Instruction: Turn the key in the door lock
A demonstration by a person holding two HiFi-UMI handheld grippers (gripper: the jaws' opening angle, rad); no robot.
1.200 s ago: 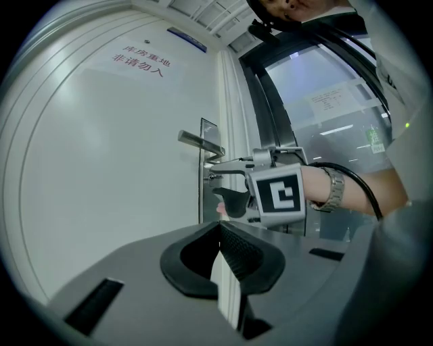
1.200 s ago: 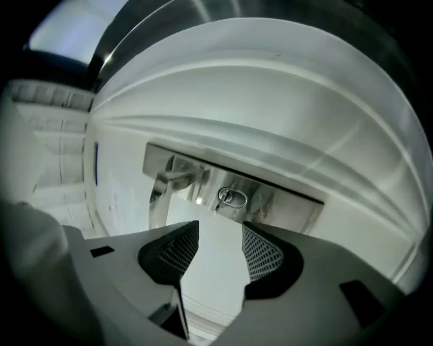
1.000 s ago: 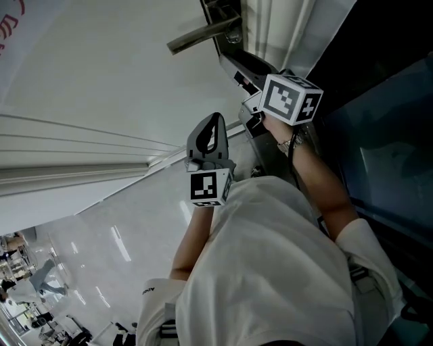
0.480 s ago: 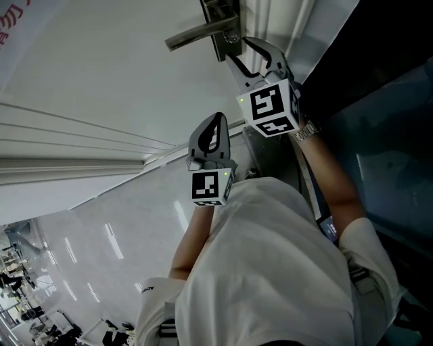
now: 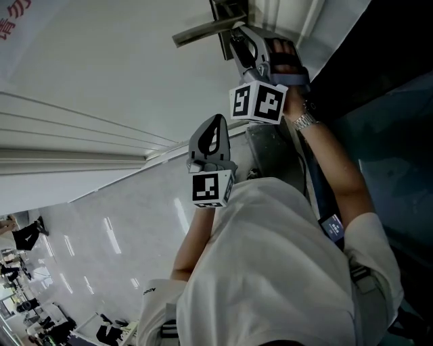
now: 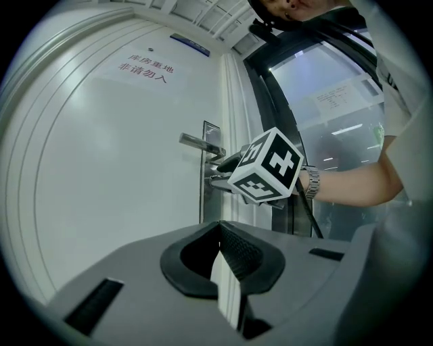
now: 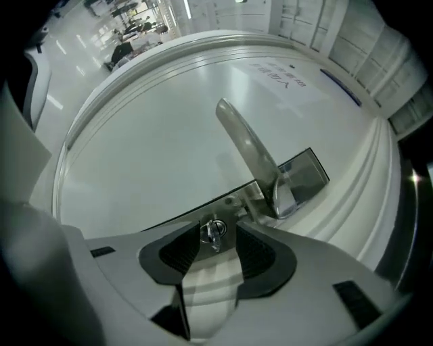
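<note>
A grey lever handle (image 7: 247,152) sticks out of a steel lock plate (image 7: 303,177) on the white door (image 7: 162,149). Below the handle a small metal key (image 7: 213,232) sits in the lock. My right gripper (image 7: 215,242) is open, one pad on each side of the key, neither visibly touching it. In the head view the right gripper (image 5: 238,39) points at the plate (image 5: 226,12) under the handle (image 5: 203,30); the key is hidden there. My left gripper (image 5: 216,120) hangs lower, away from the door, shut and holding nothing. From the left gripper (image 6: 220,235), I see the right gripper's cube (image 6: 267,167).
A printed sign (image 6: 143,64) is stuck on the door above the handle. A dark glass panel (image 5: 385,101) stands to the right of the door frame. Far off at the lower left lies a shiny floor (image 5: 101,236) with people.
My right gripper has moved up and in toward the lock plate, its cube turning, and now flanks the key. The left gripper has stayed where it was.
</note>
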